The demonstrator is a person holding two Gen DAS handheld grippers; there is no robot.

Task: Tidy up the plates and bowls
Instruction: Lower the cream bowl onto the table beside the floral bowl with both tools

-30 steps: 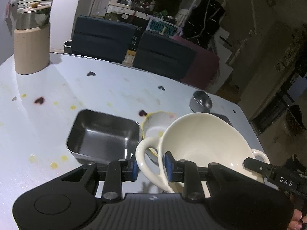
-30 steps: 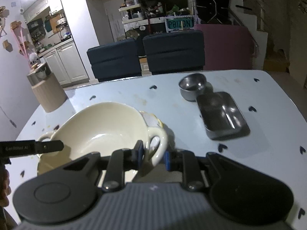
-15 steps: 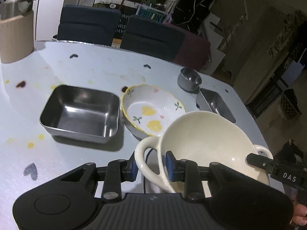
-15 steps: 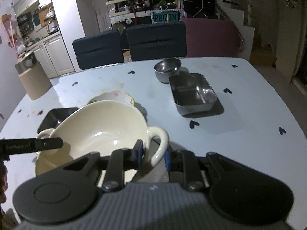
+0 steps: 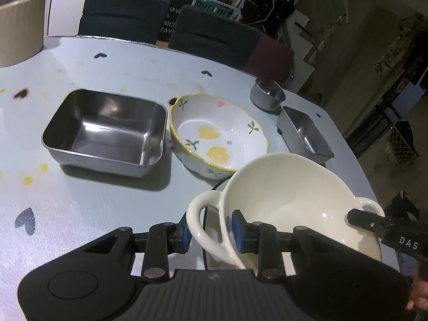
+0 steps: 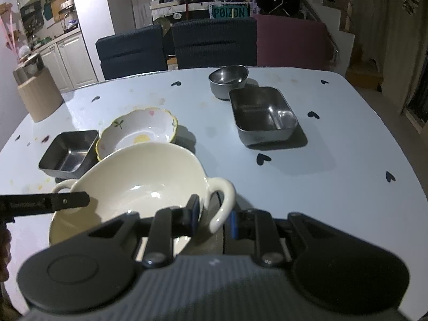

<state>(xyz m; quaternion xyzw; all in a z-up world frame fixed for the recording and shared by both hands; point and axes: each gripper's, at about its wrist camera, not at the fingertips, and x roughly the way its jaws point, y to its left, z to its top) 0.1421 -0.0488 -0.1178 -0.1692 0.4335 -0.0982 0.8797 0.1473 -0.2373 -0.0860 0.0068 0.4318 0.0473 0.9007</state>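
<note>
Left wrist view, bottom of frame: left gripper (image 5: 211,234) set astride one loop handle of the cream bowl (image 5: 291,203), pads close on either side; contact not confirmable, so clamped or slack cannot be told. Right wrist view, bottom centre: right gripper (image 6: 212,220) likewise around the opposite handle, grip equally unclear. Cream bowl low over the counter (image 5: 80,214), seating not confirmed. Mid frame: floral bowl (image 5: 219,136) beside the large steel tray (image 5: 104,131). Upper right: small steel tray (image 5: 305,133), then round steel bowl (image 5: 267,96). Judged early: nothing nested yet, all five pieces left to group.
</note>
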